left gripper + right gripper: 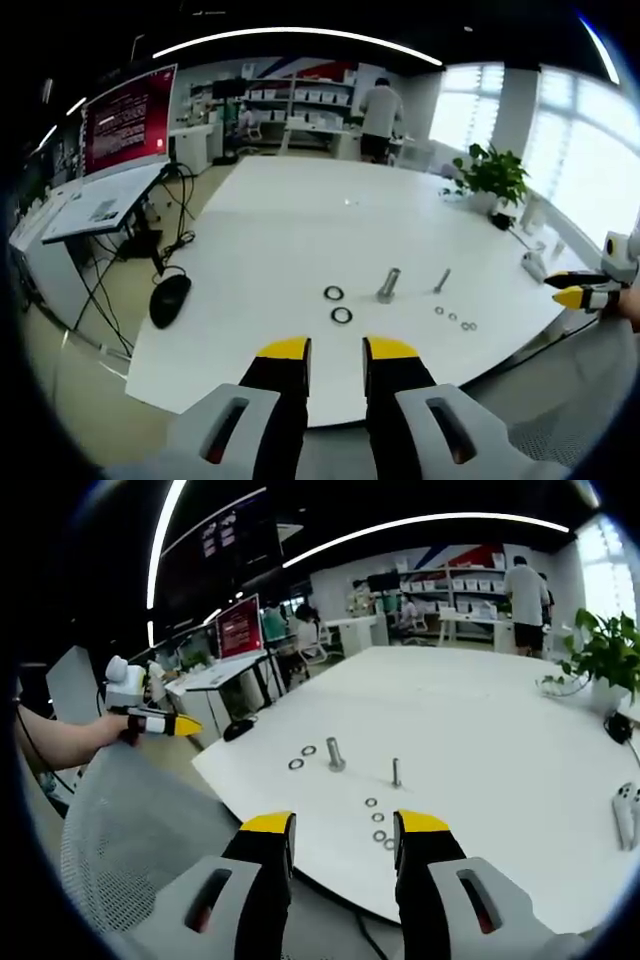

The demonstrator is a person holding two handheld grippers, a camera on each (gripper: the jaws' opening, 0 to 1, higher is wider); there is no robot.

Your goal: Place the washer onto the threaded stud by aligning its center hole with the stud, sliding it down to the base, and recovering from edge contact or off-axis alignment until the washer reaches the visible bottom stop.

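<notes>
1. Large washers (333, 293): two, lying left of the studs.
2. Small washers (439, 310): three, in a short row at right.
3. Studs (388, 285): two upright, one thick, one thin (441, 281).
4. Potted plant (490, 176): one, far right.

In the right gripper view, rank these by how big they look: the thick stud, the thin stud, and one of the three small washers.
1. Thick stud, widest and tallest.
2. Thin stud, much slimmer; it stands nearer the camera, so height comparison is unsure.
3. Small washer, clearly smallest; the three look alike.
</notes>
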